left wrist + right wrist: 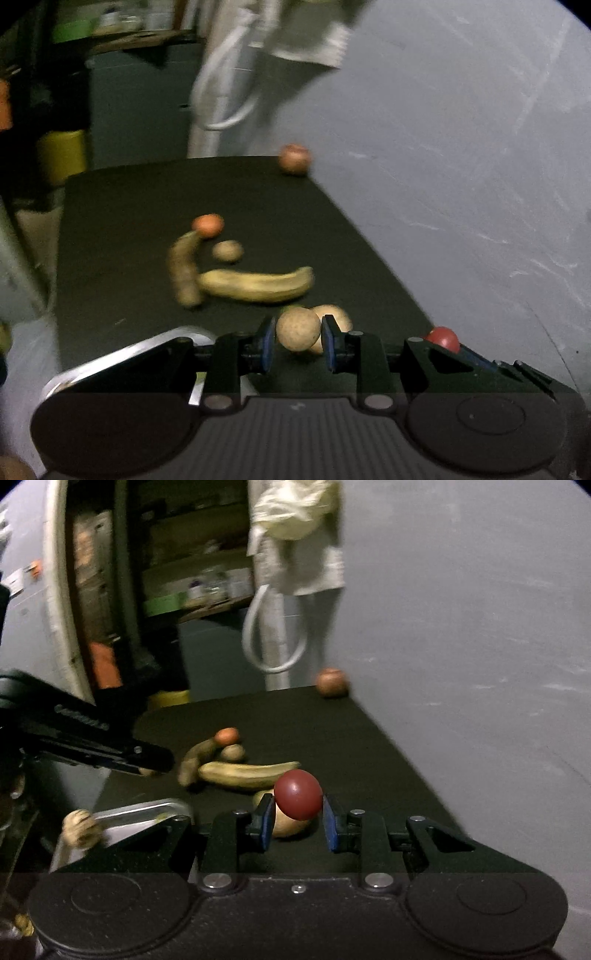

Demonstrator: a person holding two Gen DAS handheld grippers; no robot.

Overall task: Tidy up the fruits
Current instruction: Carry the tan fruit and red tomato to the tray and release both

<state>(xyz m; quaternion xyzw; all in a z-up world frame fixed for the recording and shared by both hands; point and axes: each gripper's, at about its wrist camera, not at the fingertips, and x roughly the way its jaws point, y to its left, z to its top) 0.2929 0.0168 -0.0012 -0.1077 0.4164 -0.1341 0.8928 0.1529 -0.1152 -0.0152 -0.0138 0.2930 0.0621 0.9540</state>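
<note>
The left gripper [298, 341] clamps a tan round fruit [297, 328]; the right gripper [298, 821] is closed on a dark red fruit [298, 799]. Both hover over the near edge of a black desk [129, 206] against a grey wall [461, 147]. Two bananas [258, 286] lie mid-desk; an apple [294, 158] sits at the far right corner.

Dark bench [122, 206] runs along a grey scuffed wall [461, 147] on its right edge. Past the far edge: a white hose loop [275, 635] hangs under pale cloth [295, 513], blurred. Beyond the far-left corner sits a yellow container [61, 155], partly hidden. Further back, a wooden shelf [207, 605] carries a green box [164, 602] and small bottles, too blurred to identify. Something orange [105, 664] by the doorway on the left, can't tell what.
</note>
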